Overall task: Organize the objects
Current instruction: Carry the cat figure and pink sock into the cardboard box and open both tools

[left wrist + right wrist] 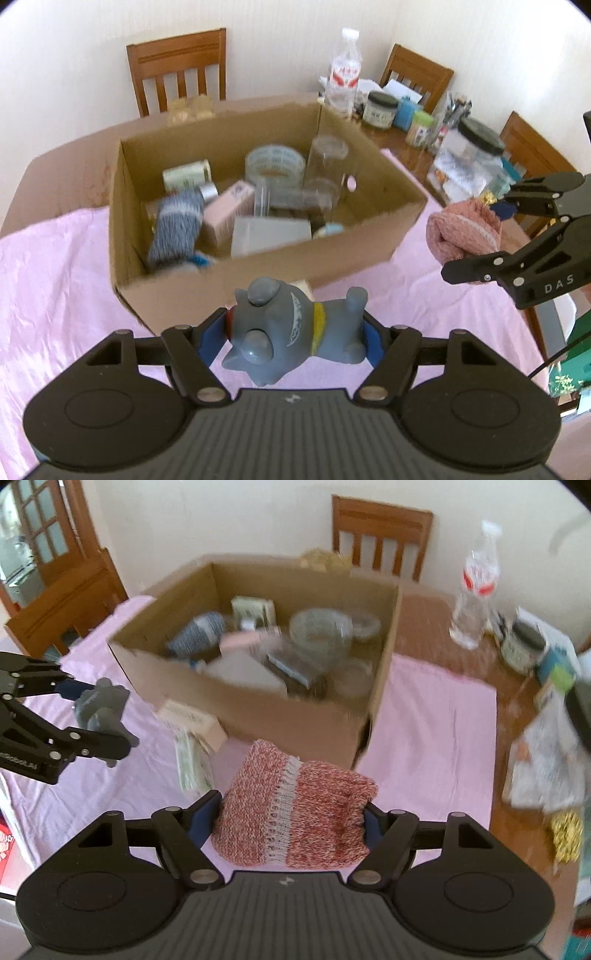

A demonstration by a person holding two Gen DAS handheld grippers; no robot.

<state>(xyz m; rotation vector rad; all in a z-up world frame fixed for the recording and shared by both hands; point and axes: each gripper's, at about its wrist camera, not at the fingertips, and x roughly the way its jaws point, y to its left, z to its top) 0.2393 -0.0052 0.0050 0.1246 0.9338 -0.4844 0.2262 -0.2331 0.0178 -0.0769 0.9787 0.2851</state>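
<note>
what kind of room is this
Most likely a home dining room. Wooden dining chairs stand around a wooden table against plain walls, the table holds everyday clutter such as a water bottle and lidded jars, and a wooden glazed door shows in the right wrist view.

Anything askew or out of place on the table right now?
Two flat cream packets lie loose and crooked on the pink cloth against the brown cardboard box, while similar items are inside. Contents in the box are heaped at angles. Nothing looks spilled or damaged.
</note>
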